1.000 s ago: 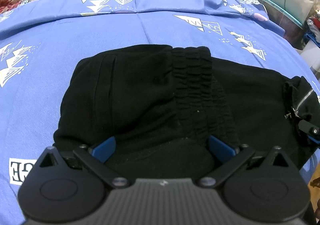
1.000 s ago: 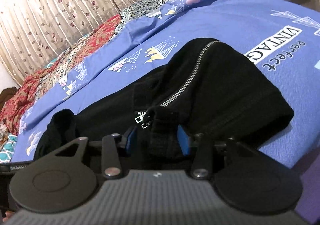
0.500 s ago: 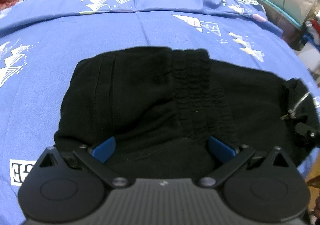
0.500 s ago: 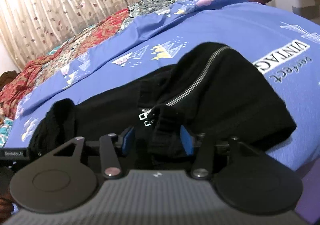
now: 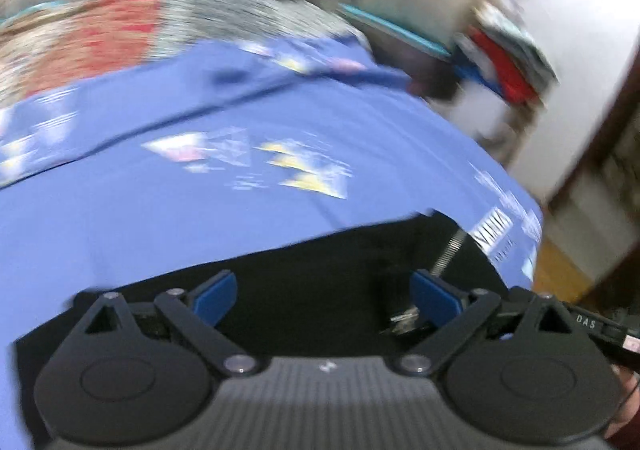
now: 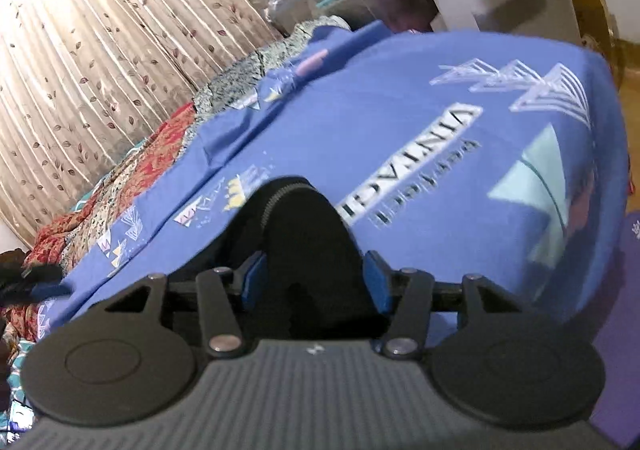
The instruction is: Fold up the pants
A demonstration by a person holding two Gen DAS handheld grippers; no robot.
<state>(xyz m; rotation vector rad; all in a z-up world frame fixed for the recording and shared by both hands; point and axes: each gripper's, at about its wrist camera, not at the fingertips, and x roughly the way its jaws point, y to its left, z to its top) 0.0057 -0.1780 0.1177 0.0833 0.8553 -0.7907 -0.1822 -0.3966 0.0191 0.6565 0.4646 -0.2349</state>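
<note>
The black pants [image 5: 328,274] lie folded on a blue printed bedsheet [image 5: 248,209]. In the left wrist view, which is heavily smeared, the dark bundle runs crosswise just ahead of the left gripper [image 5: 326,296], its long axis going from lower left to upper right past both blue pads [image 5: 434,296]. A silver zipper [image 5: 450,250] slants up and away just beyond the right-hand pad, with its metal pull dangling beside that pad. The left jaws stand wide apart and have just been narrowing a little; black cloth fills the space between them, but neither pad presses on it.

In the right wrist view the pants [image 6: 308,234] rise as a rounded hump straight ahead of the right gripper [image 6: 312,282], tapering away from it, with a dark zipper line [image 6: 272,193] curving along the hump's left edge. The right jaws stand part-way apart and have just been widening; the cloth sits between the pads [image 6: 256,276], and I cannot tell whether they touch it. Beyond and to the right of that gripper the sheet carries a "VINTAGE" print [image 6: 412,157]. Further off to the left are a red patterned quilt [image 6: 148,165] and a leaf-print curtain [image 6: 100,49].
</note>
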